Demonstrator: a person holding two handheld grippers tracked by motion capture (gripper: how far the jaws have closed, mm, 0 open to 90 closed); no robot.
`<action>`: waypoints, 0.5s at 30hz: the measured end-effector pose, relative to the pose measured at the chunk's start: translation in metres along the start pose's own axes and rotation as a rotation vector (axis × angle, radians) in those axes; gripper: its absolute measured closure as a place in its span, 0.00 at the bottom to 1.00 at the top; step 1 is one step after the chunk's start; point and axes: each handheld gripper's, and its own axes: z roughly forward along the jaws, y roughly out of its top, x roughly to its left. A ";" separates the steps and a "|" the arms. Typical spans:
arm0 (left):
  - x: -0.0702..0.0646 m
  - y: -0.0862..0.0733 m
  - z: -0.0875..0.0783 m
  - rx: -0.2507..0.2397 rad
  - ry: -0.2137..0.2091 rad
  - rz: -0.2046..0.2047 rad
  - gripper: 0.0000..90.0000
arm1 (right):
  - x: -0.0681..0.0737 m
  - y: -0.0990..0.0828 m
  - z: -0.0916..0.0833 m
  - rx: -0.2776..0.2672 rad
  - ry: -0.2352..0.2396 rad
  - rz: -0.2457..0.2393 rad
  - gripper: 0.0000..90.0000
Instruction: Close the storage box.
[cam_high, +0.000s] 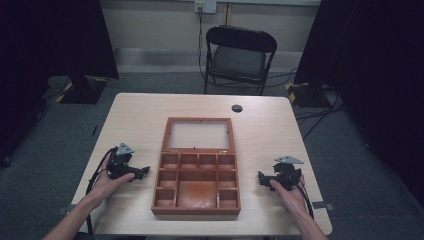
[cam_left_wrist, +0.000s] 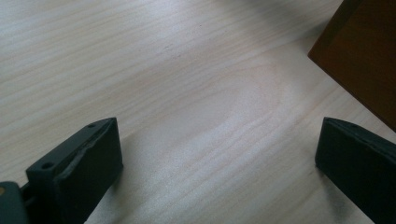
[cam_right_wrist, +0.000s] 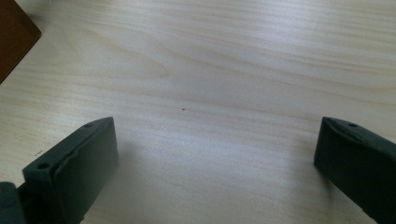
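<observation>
An open wooden box (cam_high: 196, 182) with several empty compartments lies in the middle of the table, its glass-paned lid (cam_high: 199, 135) folded back flat behind it. My left gripper (cam_high: 141, 172) rests on the table just left of the box, jaws wide apart with nothing between them; a corner of the box (cam_left_wrist: 362, 51) shows at the upper right of the left gripper view. My right gripper (cam_high: 261, 177) sits right of the box, also open and empty. In the right gripper view a box corner (cam_right_wrist: 14, 39) shows at the upper left. Both gripper views look down on bare wood between the fingers (cam_left_wrist: 79, 168) (cam_right_wrist: 74, 165).
The light wooden table (cam_high: 135, 115) has a round cable hole (cam_high: 237, 108) near its far edge. A black folding chair (cam_high: 239, 57) stands beyond the table. Dark curtains hang at both sides, with cables on the grey floor.
</observation>
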 end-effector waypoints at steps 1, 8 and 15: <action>0.000 0.000 0.000 0.002 0.001 -0.003 0.00 | 0.000 0.000 0.000 0.000 0.000 0.000 0.00; 0.000 0.003 -0.003 0.010 0.017 -0.008 0.10 | 0.002 0.000 -0.001 0.003 0.000 0.002 0.00; -0.002 0.010 -0.007 -0.004 -0.029 -0.006 0.19 | 0.005 0.007 -0.004 0.011 0.040 0.013 0.17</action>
